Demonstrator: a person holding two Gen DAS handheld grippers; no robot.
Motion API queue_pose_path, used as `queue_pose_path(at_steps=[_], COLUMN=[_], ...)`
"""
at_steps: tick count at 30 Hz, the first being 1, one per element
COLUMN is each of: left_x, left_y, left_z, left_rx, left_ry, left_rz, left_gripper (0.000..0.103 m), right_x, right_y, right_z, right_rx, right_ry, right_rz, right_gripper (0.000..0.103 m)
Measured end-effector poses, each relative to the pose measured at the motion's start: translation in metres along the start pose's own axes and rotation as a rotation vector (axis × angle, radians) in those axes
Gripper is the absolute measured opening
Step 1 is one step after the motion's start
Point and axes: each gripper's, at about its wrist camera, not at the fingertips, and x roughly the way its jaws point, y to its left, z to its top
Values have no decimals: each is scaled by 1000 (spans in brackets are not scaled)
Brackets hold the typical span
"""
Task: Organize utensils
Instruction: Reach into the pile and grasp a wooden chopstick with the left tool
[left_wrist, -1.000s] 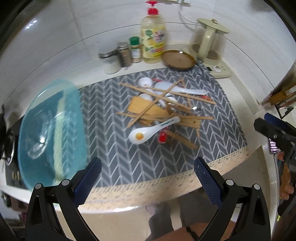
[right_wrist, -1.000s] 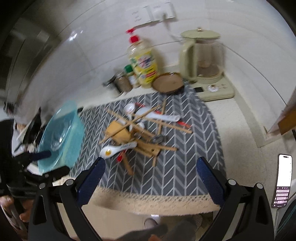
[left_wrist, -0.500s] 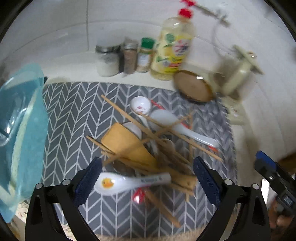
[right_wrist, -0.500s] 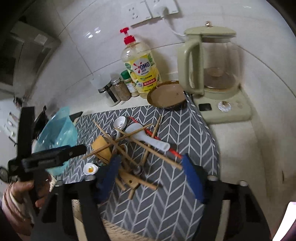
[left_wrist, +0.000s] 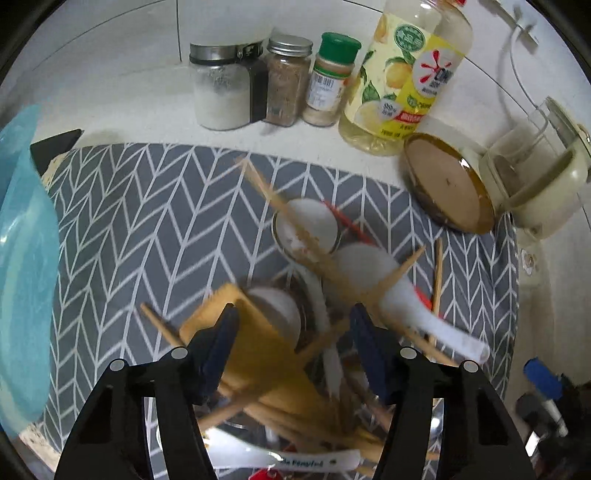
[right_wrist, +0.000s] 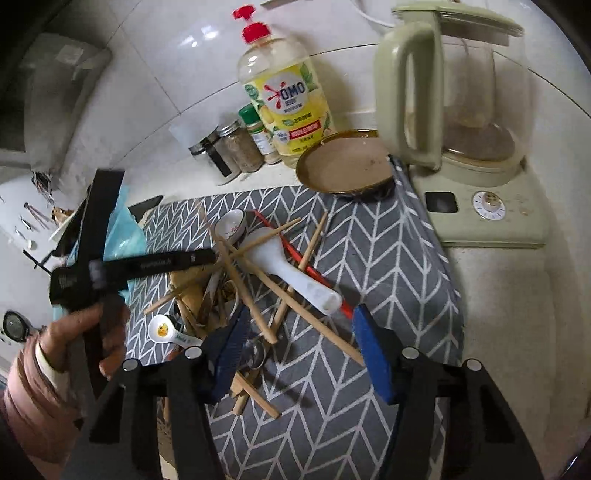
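Note:
A heap of utensils lies on the grey chevron mat (left_wrist: 155, 229). It holds wooden chopsticks (right_wrist: 251, 291), a white rice paddle (right_wrist: 295, 273), a small patterned ceramic spoon (right_wrist: 231, 225), a duck-print spoon (right_wrist: 164, 328) and a wooden spatula (left_wrist: 258, 350). My left gripper (left_wrist: 293, 343) hangs steeply over the heap, jaws closing. The spatula, a white spoon and chopsticks lie between its fingers, and no pad visibly presses on them. My right gripper (right_wrist: 299, 347) is half narrowed over the heap's near right side, with chopsticks below the gap and nothing gripped.
A soap bottle (left_wrist: 406, 74), spice jars (left_wrist: 288, 81), a brown plate (left_wrist: 447, 184) and a green kettle (right_wrist: 461, 92) line the back. A teal container (left_wrist: 26, 258) stands left of the mat. A hand (right_wrist: 66, 343) carries the left gripper at the left.
Both grippers have come down and forward onto the heap. Their jaws have narrowed from wide open. The left gripper's view has rolled, and the heap now fills it.

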Motion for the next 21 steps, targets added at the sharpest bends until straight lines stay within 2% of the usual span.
queue_pose_path(at_steps=[3,12,18,20,21], left_x=[2,29,31,33,29], left_y=[-2,-29,-37,-38,-43], left_z=[13,28,21,26,29], left_rx=[-12,49,124,94,98], left_ry=[0,64,88,113,99], left_rz=[-39,-51,-13,-52,-73], left_gripper=[63,64,64,63,63], right_x=[2,3,8,8,8], right_y=[4,-1,-4,-5,-5], right_z=[1,1,3,4,6], right_rx=[7,40,51,54,54], right_ry=[0,1,13,12,9], right_rz=[-4,-25,-43,-47,-48], right_gripper=[57,57,57,57,57])
